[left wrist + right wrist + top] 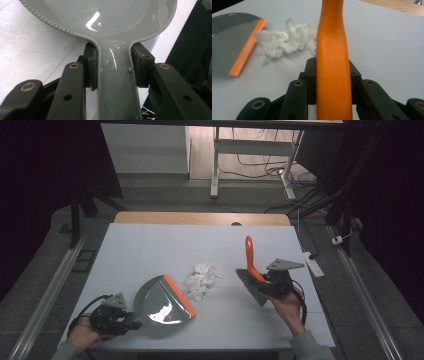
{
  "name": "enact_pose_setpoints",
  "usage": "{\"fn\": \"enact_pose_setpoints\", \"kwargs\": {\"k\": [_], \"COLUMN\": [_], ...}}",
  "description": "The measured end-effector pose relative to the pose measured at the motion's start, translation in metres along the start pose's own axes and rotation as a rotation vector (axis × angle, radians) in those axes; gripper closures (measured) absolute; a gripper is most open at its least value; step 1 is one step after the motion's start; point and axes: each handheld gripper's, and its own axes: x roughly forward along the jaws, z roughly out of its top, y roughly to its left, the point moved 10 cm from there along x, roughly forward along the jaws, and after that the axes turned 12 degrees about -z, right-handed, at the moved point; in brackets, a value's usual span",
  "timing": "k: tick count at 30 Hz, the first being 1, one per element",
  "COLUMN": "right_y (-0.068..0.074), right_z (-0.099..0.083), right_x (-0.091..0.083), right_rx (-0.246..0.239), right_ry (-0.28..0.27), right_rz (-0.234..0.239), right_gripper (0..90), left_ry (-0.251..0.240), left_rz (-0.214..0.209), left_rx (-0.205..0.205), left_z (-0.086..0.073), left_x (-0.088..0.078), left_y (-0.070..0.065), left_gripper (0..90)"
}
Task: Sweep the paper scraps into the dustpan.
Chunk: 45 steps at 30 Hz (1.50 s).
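A grey dustpan [162,302] with an orange lip lies on the white table, its lip facing a heap of white paper scraps [201,279]. My left gripper [131,321] is shut on the dustpan's handle [117,82], one pad on each side of it. To the right of the scraps my right gripper [263,281] is shut on the orange handle [333,65] of a hand brush [251,285], whose dark bristles point down and left. From the right gripper view the scraps [284,41] lie ahead left, against the dustpan lip [247,48].
The white table top [150,245] ends in a wooden strip at the far edge. A white power strip [313,264] lies at the table's right edge. Beyond the table stand desk legs and cables on the floor.
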Motion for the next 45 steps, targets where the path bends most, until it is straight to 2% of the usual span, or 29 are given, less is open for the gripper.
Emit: {"fn": "enact_pose_setpoints", "kwargs": {"k": [11,21,29,37,45], "right_y": [-0.002,-0.001,-0.002,0.004,0.013], "right_z": [0.029,0.048,0.059,0.062,0.059], "right_x": [0.049,0.083,0.103,0.123,0.137], "right_rx": [0.055,0.03,0.022,0.021,-0.008], "right_ry": [0.042,0.083,0.103,0.133,0.16], "right_rz": [-0.016,-0.028,-0.045,-0.039,-0.043], "right_gripper": [70.5,70.4,70.4,70.4,70.5], "left_ry": [0.012,0.005,0.007,0.009,0.015], "left_rz": [-0.013,-0.02,-0.027,-0.036,-0.043], "left_rx": [0.003,-0.003,-0.011,-0.012,-0.021], "left_z": [0.001,0.003,0.002,0.002,0.003], "left_x": [0.004,0.006,0.007,0.008,0.01], "left_y": [0.001,0.0,0.001,0.001,0.001], "left_gripper": [61.5,61.5,61.5,61.5,61.5]}}
